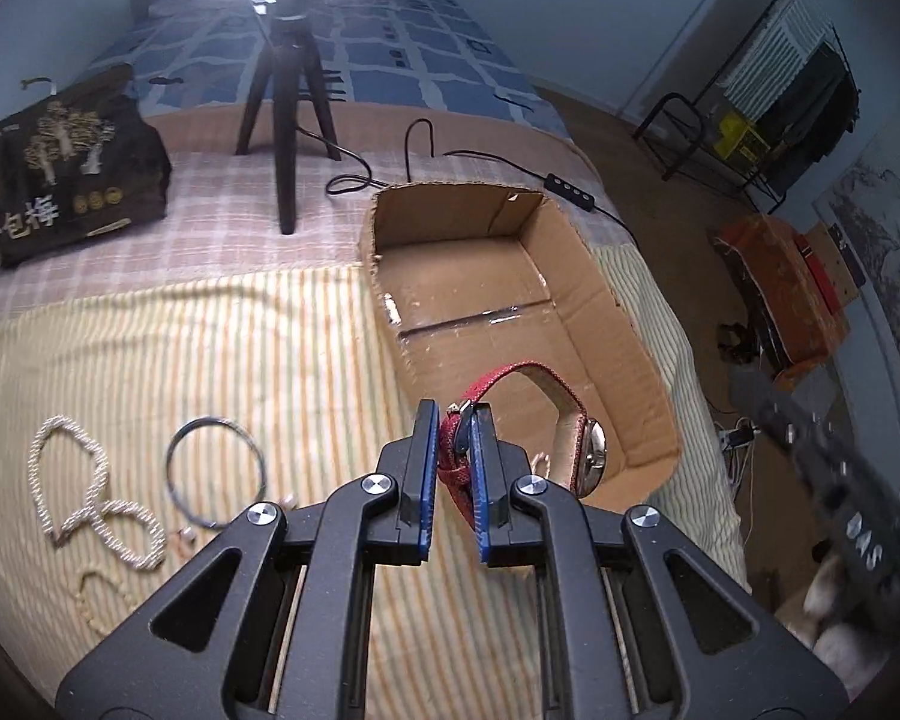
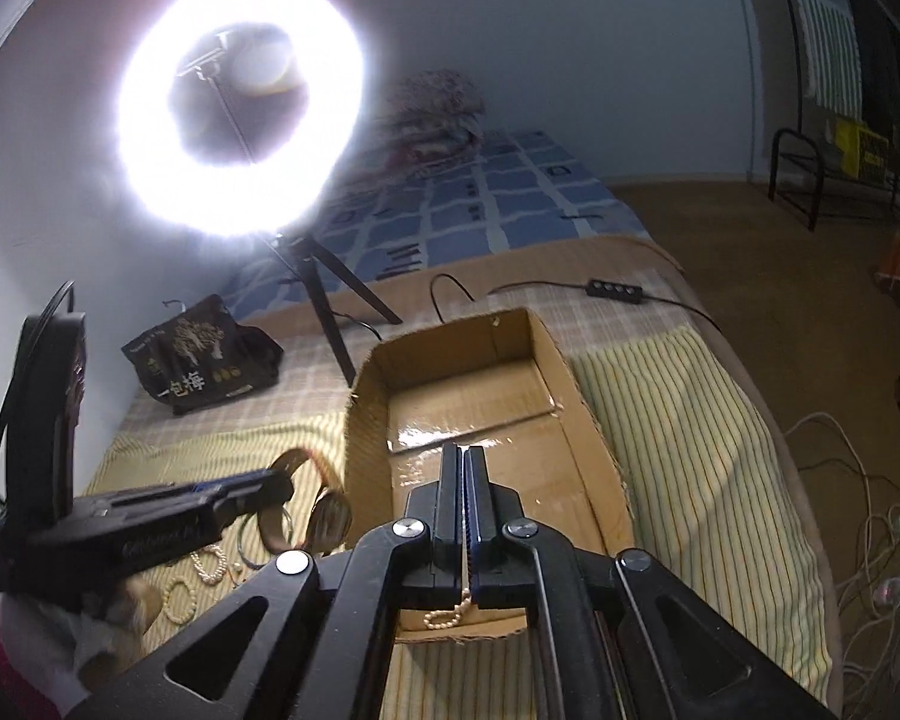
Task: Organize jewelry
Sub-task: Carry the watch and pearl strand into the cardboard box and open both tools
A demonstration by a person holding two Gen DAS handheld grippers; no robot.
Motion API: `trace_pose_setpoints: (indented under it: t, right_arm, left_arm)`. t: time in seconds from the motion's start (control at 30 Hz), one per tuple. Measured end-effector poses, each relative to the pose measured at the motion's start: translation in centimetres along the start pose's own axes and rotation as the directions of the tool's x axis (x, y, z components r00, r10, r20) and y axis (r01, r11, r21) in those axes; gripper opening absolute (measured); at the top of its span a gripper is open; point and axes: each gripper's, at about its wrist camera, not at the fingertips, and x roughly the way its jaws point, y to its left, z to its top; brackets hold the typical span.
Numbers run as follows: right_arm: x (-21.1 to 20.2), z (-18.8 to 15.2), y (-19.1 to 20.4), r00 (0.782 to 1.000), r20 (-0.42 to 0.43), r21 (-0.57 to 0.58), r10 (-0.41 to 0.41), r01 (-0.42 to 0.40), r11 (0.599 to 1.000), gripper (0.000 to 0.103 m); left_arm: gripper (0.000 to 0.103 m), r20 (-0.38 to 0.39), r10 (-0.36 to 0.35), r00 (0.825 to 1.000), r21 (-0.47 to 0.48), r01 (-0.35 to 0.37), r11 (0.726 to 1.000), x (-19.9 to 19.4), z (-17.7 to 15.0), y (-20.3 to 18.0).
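My left gripper (image 1: 455, 414) is shut on the red strap of a wristwatch (image 1: 591, 462), which hangs over the near corner of an open cardboard box (image 1: 630, 360). On the striped cloth to its left lie a white rope necklace (image 1: 90, 492), a dark bangle (image 1: 216, 468) and a pearl strand (image 1: 96, 600). My right gripper (image 2: 463, 453) is shut on a thin pearl chain (image 2: 447, 615) that dangles between its pads over the box (image 2: 366, 420). In the right wrist view the left gripper (image 2: 258, 489) with the watch (image 2: 330, 519) shows at the left.
A ring light (image 2: 240, 108) on a black tripod (image 1: 285, 120) stands behind the box, its cable and controller (image 1: 570, 189) trailing right. A black snack bag (image 1: 60, 180) sits at the back left. The bed edge drops to the floor on the right, where there are cables (image 2: 870, 540).
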Motion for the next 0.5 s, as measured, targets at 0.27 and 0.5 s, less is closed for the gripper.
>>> trace_pose_setpoints:
  t: [0.27,0.5]
  right_arm:
    - [-0.4,0.2,-0.8,1.000,0.003,0.030,-0.025,0.025,0.999,0.032]
    - [-0.9,0.4,-1.1,0.998,0.012,0.045,-0.065,0.065,0.997,0.062]
  left_arm:
    - [0.037,-0.011,-0.025,1.000,-0.005,0.025,1.000,1.7,1.0,-0.9]
    - [0.039,0.020,0.006,1.000,0.004,-0.006,1.000,0.2,0.6,-0.3]
